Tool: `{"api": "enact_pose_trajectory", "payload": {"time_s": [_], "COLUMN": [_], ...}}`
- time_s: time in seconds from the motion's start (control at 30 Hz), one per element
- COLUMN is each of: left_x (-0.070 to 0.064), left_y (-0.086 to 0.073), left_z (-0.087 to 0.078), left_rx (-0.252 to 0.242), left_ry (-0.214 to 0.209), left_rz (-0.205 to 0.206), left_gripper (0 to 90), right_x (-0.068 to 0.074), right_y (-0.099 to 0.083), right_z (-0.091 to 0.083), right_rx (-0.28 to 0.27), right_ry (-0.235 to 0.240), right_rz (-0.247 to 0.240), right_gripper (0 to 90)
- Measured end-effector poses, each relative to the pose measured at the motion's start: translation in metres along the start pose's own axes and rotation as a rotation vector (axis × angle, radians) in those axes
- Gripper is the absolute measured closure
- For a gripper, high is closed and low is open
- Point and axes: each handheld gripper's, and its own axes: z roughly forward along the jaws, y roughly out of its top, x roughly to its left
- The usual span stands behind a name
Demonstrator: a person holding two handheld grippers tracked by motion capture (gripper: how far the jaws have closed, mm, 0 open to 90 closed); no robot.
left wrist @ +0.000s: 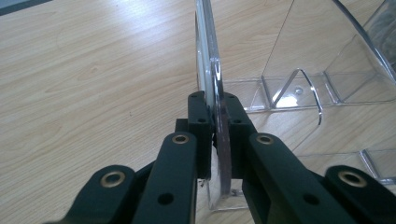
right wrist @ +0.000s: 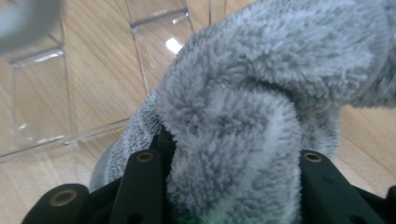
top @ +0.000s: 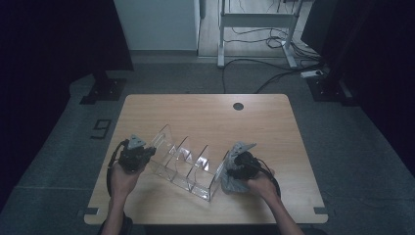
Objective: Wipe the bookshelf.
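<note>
Closest to the camera are the two hands, one tool each. The right tool (top: 234, 172) is clenched on a fluffy grey cloth (right wrist: 243, 121) – in the right gripper view the pile bulges up between the jaws and hides the tips. In the high view that cloth sits at the near right end of the clear acrylic organizer (top: 188, 164), touching or just about touching its end wall; I can't tell which.

The left tool (left wrist: 215, 109) is clamped on the organizer's left end panel (left wrist: 208, 56), the plate standing edge-on between the jaws, so that hand looks like it's doing the holding while the other does the wiping.

The bit that matters for the next move: the organizer's long axis runs diagonally across the surface (top: 264, 127), from far-left by the left tool to near-right by the right one. The dividers lie to the left of the cloth and slightly away, so the right hand is clearly the nearer one for wiping – my guess is it goes inward along that axis.

Count: one organizer with roughly four slanted dividers, one cloth, two tools. Farther off, a round cable hole (top: 238, 106) near the far edge.
</note>
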Motion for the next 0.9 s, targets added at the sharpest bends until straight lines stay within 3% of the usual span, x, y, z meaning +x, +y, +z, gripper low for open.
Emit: {"api": "enact_pose_trajectory", "payload": {"time_s": [0.2, 0.4, 0.9], "left_x": [-0.001, -0.007, -0.01], "left_y": [0.0, 0.001, 0.001], "left_z": [0.0, 0.002, 0.003], "left_rx": [-0.004, 0.0, 0.0], "left_ry": [0.011, 0.061, 0.087], "left_rz": [-0.008, -0.01, -0.028], "left_gripper": [85.0, 84.7, 84.5], "right_x": [0.002, 0.009, 0.042], "right_y": [-0.002, -0.002, -0.012], "right_z": [0.006, 0.002, -0.005], "right_rx": [0.016, 0.015, 0.02], "right_ry": [-0.009, -0.01, 0.074], "right_rz": [0.002, -0.016, -0.088], "right_gripper": [60.1, 60.1, 59.6]}}
